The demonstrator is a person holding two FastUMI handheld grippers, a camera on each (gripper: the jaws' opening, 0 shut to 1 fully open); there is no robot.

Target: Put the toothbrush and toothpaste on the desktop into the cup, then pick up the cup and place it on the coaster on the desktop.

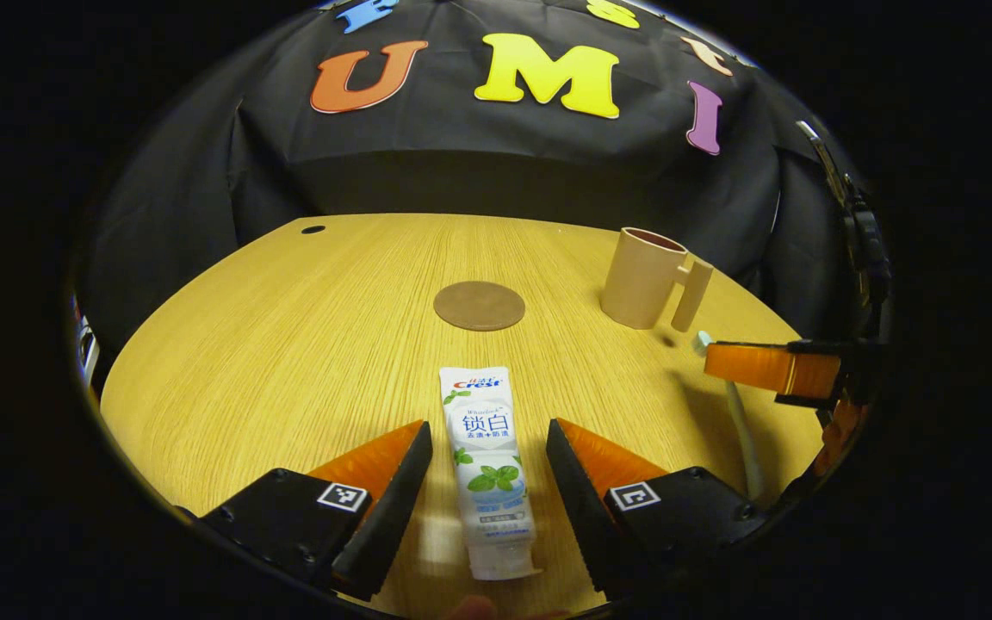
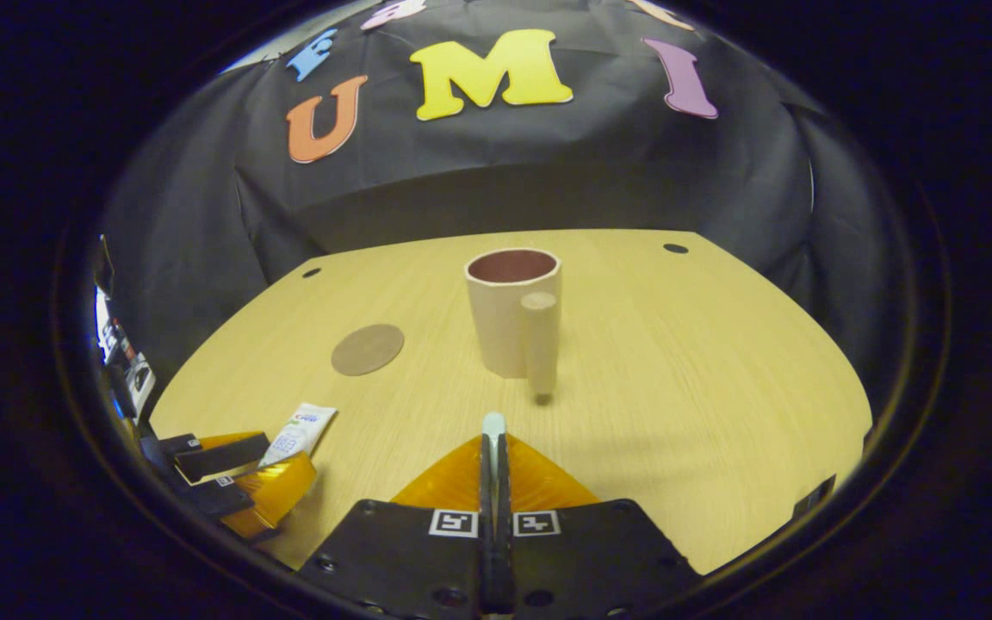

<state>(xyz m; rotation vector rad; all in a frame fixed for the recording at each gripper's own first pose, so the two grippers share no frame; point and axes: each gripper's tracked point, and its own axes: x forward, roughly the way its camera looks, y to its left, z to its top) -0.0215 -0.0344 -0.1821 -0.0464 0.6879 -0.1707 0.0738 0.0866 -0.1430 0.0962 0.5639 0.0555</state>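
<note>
While the tall beige plastic cup stood empty on my yellow wood-grain bench, nothing had gone in yet. My right gripper, level and aimed at the cup, had its jaws clamped on the pale slim toothbrush. My left gripper sat low left of the cup, jaws apart astride the lying white toothpaste tube. Beyond the tube, left of the cup, the round brown coaster waited bare.

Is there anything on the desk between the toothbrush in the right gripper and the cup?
Nothing visible does. The right gripper is shut on the toothbrush, and bare desktop lies ahead up to the cup.
</note>
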